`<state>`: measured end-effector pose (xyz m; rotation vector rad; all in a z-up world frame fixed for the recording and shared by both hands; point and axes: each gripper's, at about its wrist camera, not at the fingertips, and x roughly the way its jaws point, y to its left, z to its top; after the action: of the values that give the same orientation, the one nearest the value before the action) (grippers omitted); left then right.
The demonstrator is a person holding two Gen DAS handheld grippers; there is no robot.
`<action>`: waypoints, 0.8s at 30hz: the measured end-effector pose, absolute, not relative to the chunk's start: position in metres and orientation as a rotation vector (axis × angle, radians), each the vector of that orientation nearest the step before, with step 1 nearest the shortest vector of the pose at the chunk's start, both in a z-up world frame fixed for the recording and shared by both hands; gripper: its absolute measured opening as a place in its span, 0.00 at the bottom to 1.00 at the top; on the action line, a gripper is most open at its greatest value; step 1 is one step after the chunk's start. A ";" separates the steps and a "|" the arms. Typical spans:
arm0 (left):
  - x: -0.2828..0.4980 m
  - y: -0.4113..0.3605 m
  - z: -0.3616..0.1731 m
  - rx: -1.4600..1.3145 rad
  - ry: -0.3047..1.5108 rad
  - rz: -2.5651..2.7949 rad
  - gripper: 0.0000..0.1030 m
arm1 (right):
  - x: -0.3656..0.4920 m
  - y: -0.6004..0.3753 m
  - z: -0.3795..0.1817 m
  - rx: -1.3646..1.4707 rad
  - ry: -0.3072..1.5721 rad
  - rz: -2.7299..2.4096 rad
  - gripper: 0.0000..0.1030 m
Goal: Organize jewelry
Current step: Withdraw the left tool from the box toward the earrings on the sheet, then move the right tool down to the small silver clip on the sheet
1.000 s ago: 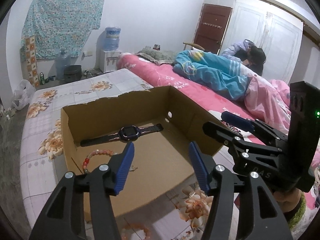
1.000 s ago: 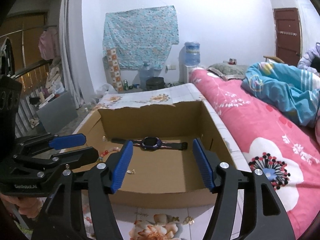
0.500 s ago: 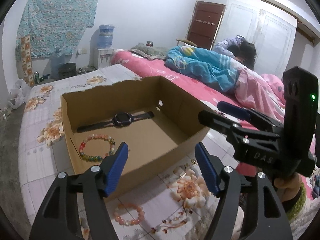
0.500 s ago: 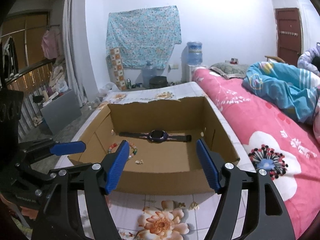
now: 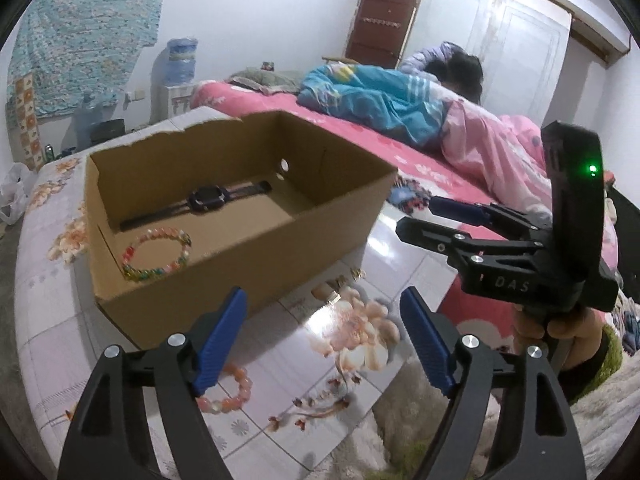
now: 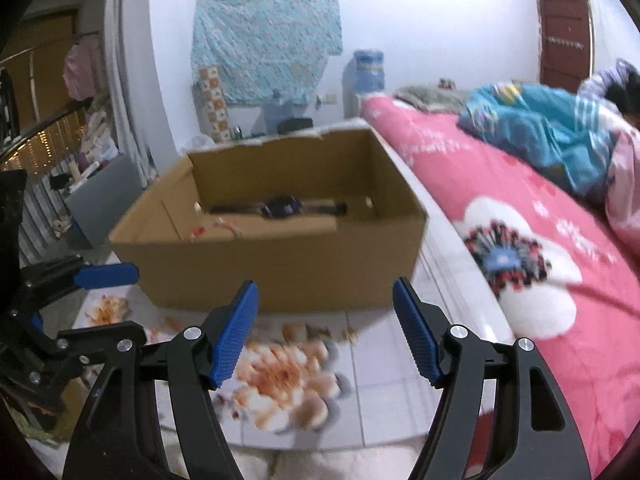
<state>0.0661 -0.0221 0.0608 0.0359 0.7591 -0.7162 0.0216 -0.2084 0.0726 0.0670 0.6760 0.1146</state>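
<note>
With the cardboard box as my reference, both tools hover on its near side, over the flower-print table top. My left gripper has nothing between its blue pads, and its jaws are opening. The right gripper stands wide and empty too.

Next target, in my judgement: the pink bead bracelet, lying flat on the table just in front of the box's near wall, partly hidden behind my left finger pad. It looks light, limp and strung on cord; smooth round beads will likely roll off the pads. Best to pinch across one side of the ring and lift slowly.

Already inside the box: a dark wristwatch along the far wall and a multicoloured bead bracelet in the near left corner.

Small gold-coloured pieces, possibly earrings, lie on the table by the box's near right corner; too small to identify.

Obstacles: the near wall must be cleared before any drop. The right gripper sits close beside my left tool. Beyond the box, someone lies on the pink bed, well clear.
</note>
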 end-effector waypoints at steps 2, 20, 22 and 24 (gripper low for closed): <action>0.066 -0.025 0.054 0.037 0.777 -0.724 0.75 | 0.020 -0.213 0.063 0.080 0.709 0.107 0.64; 0.073 -0.062 0.008 0.187 0.822 -0.725 0.74 | 0.026 -0.217 0.014 0.155 0.840 0.165 0.59; 0.075 -0.066 0.006 0.216 0.814 -0.721 0.72 | 0.028 -0.216 0.012 0.158 0.842 0.176 0.57; 0.076 -0.070 0.004 0.244 0.802 -0.719 0.68 | 0.031 -0.216 0.010 0.156 0.846 0.182 0.55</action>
<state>0.0763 -0.0701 0.0037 0.2439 0.8016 -0.7188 0.0308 -0.2155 0.0097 0.1559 0.8455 0.1815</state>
